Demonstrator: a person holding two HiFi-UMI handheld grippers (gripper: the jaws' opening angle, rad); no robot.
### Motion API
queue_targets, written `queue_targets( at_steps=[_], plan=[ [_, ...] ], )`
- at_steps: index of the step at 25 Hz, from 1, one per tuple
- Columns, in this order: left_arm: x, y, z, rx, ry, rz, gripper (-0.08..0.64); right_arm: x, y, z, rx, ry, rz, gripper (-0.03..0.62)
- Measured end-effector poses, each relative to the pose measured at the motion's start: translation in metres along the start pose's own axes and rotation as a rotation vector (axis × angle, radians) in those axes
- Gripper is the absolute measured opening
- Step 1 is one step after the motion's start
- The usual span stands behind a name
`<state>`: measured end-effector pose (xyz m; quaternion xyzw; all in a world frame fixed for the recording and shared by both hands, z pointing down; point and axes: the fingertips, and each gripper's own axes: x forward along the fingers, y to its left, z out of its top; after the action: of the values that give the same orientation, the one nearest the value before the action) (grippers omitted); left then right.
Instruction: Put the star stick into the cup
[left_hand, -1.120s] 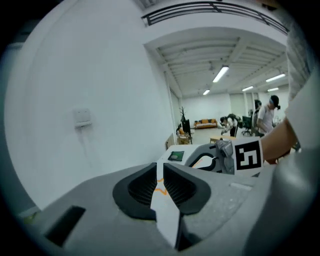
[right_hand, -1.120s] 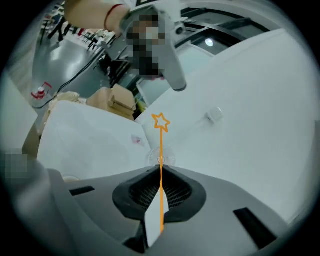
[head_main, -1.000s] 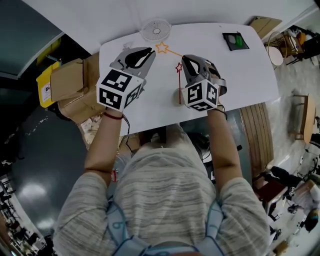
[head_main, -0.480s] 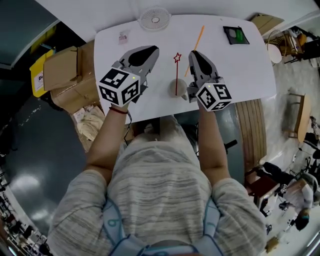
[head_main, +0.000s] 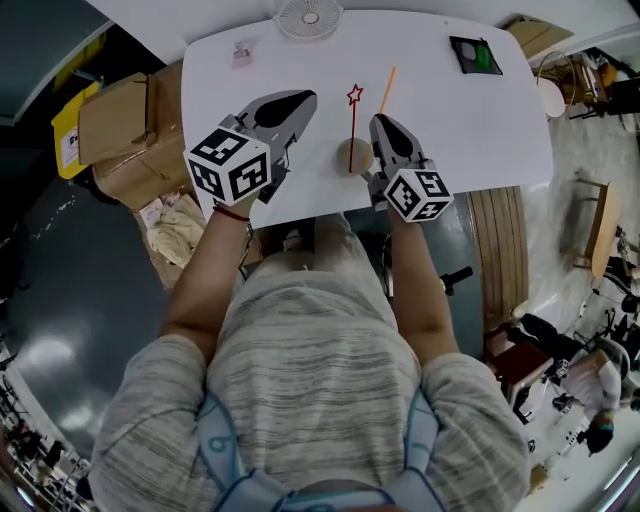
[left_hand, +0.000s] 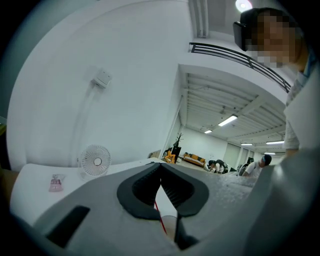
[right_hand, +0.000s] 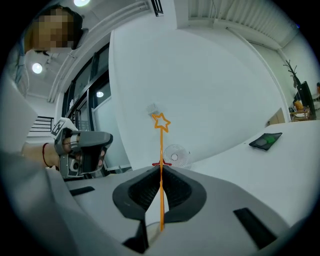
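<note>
One red star stick (head_main: 353, 125) already stands in the cup (head_main: 350, 155) on the white counter (head_main: 450, 130); an orange star stick (right_hand: 161, 145) is not yet in. The right claw (right_hand: 161, 169), just right of the cup and pointing roughly level, pinches the orange stick upright, its lower end seemingly close to the cup's rim. The left claw (left_hand: 161, 166), left of the cup, is pressed together, empty

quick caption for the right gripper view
Right gripper shut on an upright orange star stick, white table beyond.
</note>
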<state>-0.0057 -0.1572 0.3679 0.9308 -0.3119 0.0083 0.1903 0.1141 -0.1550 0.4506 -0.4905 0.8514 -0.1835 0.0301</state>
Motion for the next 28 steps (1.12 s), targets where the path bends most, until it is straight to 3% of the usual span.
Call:
queue_targets(
  at_steps=[10, 16, 28],
  plan=[
    [-0.009, -0.014, -0.017, -0.029, 0.011, -0.027, 0.014, -0.009, -0.002, -0.041, -0.049, 0.136, -0.025, 0.018],
    [-0.010, -0.025, -0.019, -0.048, 0.008, -0.071, 0.014, -0.008, 0.000, -0.052, -0.020, 0.178, -0.020, 0.020],
    [-0.021, -0.043, -0.020, -0.052, -0.019, -0.111, 0.014, -0.023, 0.020, -0.027, -0.018, 0.122, -0.014, 0.049]
  ],
)
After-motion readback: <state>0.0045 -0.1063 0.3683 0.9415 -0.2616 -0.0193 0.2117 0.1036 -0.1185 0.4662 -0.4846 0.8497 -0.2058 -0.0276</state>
